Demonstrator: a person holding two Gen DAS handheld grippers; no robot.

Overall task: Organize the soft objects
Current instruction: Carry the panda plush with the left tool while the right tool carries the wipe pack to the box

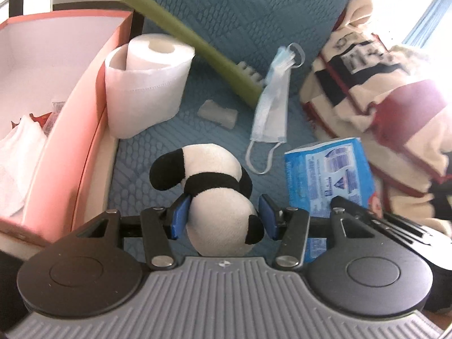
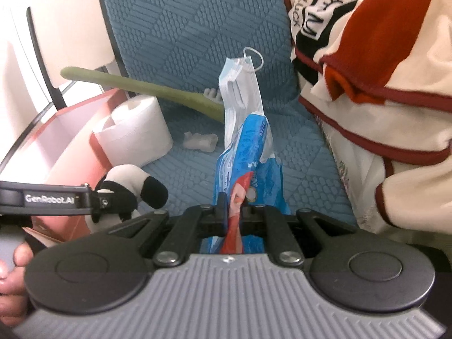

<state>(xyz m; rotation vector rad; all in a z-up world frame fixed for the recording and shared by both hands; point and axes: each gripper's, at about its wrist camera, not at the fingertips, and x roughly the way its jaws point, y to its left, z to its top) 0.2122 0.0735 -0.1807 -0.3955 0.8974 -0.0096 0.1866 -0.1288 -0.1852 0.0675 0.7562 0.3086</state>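
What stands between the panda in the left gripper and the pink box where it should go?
Nothing visible. The panda sits in the left gripper, and the pink box lies open just left of it. The toilet roll stands further back, beside the box.

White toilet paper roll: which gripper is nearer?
Left. The left gripper, around the black-and-white plush panda, sits just below the white toilet paper roll by the pink box. The right gripper, shut on the blue plastic packet, is further right.
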